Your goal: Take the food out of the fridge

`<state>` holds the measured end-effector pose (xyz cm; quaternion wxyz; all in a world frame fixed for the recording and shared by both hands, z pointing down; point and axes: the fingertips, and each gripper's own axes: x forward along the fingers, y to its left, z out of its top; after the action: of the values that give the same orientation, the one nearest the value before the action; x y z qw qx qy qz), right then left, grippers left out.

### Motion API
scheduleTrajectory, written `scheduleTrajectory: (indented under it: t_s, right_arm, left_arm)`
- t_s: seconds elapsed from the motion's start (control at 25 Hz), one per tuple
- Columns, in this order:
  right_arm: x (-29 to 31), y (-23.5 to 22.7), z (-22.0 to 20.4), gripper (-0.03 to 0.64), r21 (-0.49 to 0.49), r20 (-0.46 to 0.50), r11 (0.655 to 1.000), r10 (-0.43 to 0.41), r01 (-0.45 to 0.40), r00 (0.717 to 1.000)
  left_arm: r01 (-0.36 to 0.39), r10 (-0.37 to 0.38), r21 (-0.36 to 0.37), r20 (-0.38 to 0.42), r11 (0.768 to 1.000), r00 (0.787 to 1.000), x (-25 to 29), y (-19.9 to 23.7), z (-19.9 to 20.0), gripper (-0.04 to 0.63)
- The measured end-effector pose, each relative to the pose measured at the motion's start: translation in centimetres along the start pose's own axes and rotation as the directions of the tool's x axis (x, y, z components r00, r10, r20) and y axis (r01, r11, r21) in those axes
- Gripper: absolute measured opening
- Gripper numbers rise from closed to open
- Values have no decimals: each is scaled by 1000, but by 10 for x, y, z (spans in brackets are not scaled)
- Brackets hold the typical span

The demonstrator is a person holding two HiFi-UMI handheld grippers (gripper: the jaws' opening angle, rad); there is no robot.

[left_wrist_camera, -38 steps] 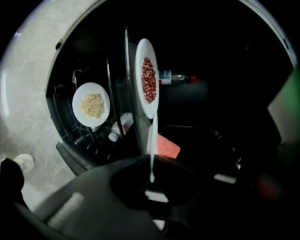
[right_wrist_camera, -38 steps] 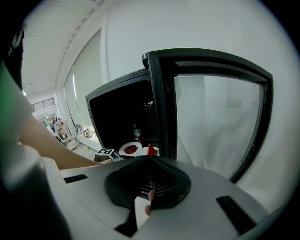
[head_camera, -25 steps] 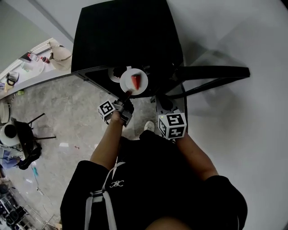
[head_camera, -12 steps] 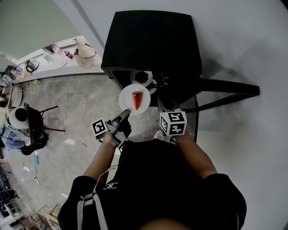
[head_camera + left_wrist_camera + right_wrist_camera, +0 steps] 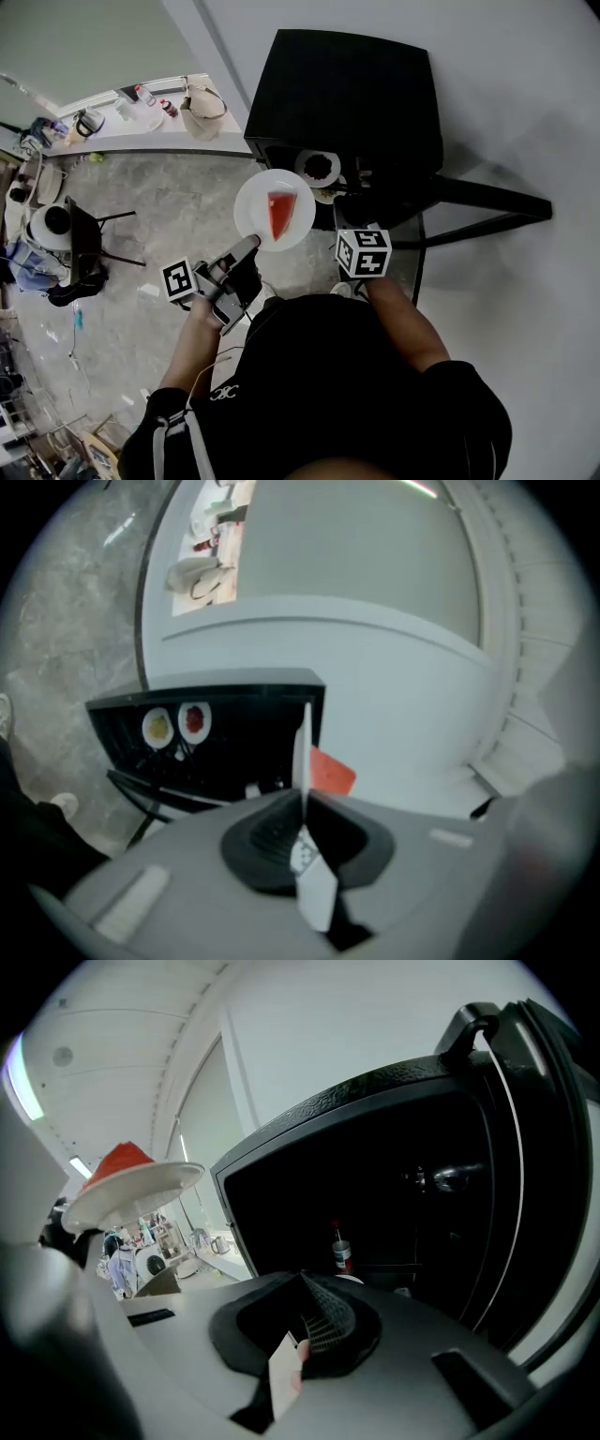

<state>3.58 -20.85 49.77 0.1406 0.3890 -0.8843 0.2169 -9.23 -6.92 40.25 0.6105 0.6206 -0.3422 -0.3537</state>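
Jaws of our left gripper (image 5: pixel 303 797) are clamped on the rim of a white plate (image 5: pixel 253 202). We hold the plate roughly level in front of the black fridge (image 5: pixel 347 84), outside its opening and above the grey stone floor (image 5: pixel 169 216). On the plate lies a red wedge-shaped slice (image 5: pixel 280 214), its narrow end toward us. Jaws of our right gripper (image 5: pixel 302 1281) are pressed together with nothing between them. It points into the dark fridge interior, beside the open door (image 5: pixel 473 202). Inside the fridge we see two more small plates, one with yellow food (image 5: pixel 157 727) and one with dark red food (image 5: pixel 193 720), and a bottle (image 5: pixel 342 1249) with a red cap.
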Motion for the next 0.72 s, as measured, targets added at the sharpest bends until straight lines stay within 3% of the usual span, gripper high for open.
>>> scheduleTrajectory:
  t_s: [0.36,0.72]
  right_arm:
    - [11,20,-2,-3,9,-13,1000,23,-23,1000]
    - [9,20,-2,-3,21,-5,1000,0,0,1000]
  left_arm:
    - [21,-23,46,56,999,998,6,-54,27,15]
    - [42,-49,83,84,996,995,56,-72,79,15]
